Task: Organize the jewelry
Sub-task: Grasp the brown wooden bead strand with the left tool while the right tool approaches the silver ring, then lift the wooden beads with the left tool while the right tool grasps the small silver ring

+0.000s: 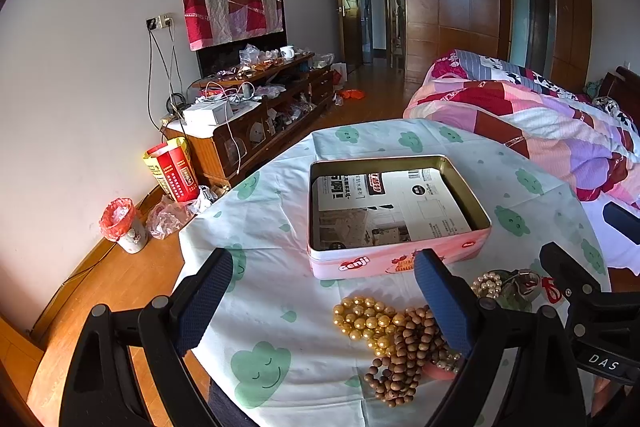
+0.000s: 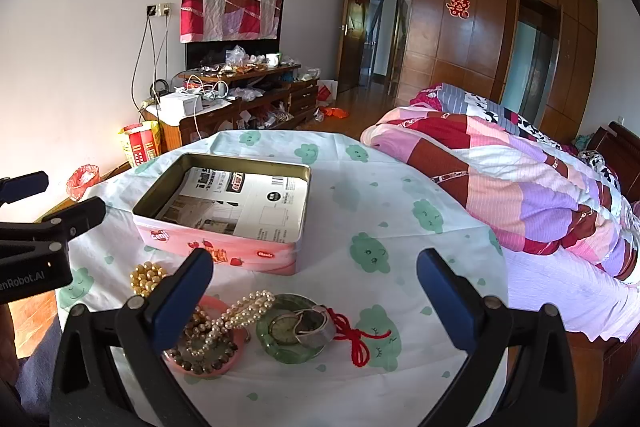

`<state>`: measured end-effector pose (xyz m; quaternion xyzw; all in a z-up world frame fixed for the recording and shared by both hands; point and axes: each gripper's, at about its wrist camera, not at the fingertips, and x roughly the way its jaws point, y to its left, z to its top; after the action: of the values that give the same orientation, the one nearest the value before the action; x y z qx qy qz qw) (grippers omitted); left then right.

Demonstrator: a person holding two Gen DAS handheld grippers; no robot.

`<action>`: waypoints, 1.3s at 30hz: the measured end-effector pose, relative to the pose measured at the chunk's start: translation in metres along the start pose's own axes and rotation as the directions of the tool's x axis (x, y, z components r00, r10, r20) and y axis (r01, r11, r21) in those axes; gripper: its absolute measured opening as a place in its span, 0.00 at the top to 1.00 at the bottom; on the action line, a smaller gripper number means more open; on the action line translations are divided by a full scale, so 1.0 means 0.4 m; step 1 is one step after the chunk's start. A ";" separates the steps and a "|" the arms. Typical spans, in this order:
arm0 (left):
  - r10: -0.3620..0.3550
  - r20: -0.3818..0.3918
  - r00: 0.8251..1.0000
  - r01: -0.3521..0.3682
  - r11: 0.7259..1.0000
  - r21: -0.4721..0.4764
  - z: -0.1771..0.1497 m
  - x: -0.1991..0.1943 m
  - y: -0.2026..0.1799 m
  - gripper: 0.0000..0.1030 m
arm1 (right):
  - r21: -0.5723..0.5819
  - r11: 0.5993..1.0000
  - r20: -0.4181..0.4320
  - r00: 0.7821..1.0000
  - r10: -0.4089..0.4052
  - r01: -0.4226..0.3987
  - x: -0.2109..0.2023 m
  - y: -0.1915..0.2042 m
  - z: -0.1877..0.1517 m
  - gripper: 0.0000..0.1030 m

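Note:
An open pink tin (image 1: 400,261) (image 2: 256,255) lined with printed paper sits mid-table. In front of it lie a gold bead string (image 1: 362,321) (image 2: 146,277), a brown wooden bead string (image 1: 404,363), a pearl bracelet (image 2: 248,309) (image 1: 488,285), a green bangle (image 2: 280,349) holding a watch and a silver piece with a red cord (image 2: 358,341), and a pink bangle (image 2: 224,365) with dark beads inside. My left gripper (image 1: 320,291) hovers open above the gold and wooden beads. My right gripper (image 2: 316,291) hovers open over the pearl bracelet and green bangle. Neither holds anything.
The round table carries a white cloth with green clouds (image 1: 260,371) (image 2: 400,227). A bed with a patchwork quilt (image 2: 520,187) (image 1: 540,131) lies to the right. A cluttered wooden cabinet (image 1: 256,115), a red box (image 1: 172,171) and a bin (image 1: 120,223) stand at the left wall.

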<state>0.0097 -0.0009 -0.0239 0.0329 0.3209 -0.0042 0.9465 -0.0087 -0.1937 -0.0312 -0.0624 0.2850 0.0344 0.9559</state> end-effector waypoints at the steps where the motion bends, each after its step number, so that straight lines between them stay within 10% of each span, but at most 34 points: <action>1: 0.001 -0.003 1.000 -0.001 1.000 0.002 -0.001 0.002 -0.002 0.10 | -0.001 1.000 0.000 1.000 0.000 0.000 -0.001 0.002 0.002 0.00; 19: 0.027 -0.063 0.998 -0.026 0.999 0.029 -0.084 0.061 0.006 0.10 | 0.004 0.997 -0.052 0.996 -0.074 0.075 0.065 -0.050 -0.091 0.04; 28: -0.083 -0.065 0.994 0.087 0.994 0.067 -0.123 0.058 -0.055 0.12 | 0.092 0.996 -0.099 0.995 -0.005 0.015 0.084 -0.089 -0.112 0.14; 33: -0.130 -0.103 0.986 0.141 0.983 0.115 -0.135 0.081 -0.097 0.29 | 0.106 0.994 -0.104 0.995 0.005 0.006 0.091 -0.087 -0.119 0.14; 37: -0.216 -0.141 0.966 0.230 0.969 0.088 -0.144 0.102 -0.101 0.77 | 0.098 0.995 -0.114 0.993 0.011 0.000 0.099 -0.077 -0.125 0.14; 39: -0.227 -0.138 0.964 0.239 0.967 0.082 -0.141 0.098 -0.100 0.84 | 0.092 0.996 -0.115 0.993 0.013 -0.002 0.104 -0.074 -0.127 0.14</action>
<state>0.0055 -0.0367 -0.0949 0.0415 0.3815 -0.1292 0.9143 0.0015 -0.2290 -0.0931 -0.0192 0.3415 0.0211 0.9394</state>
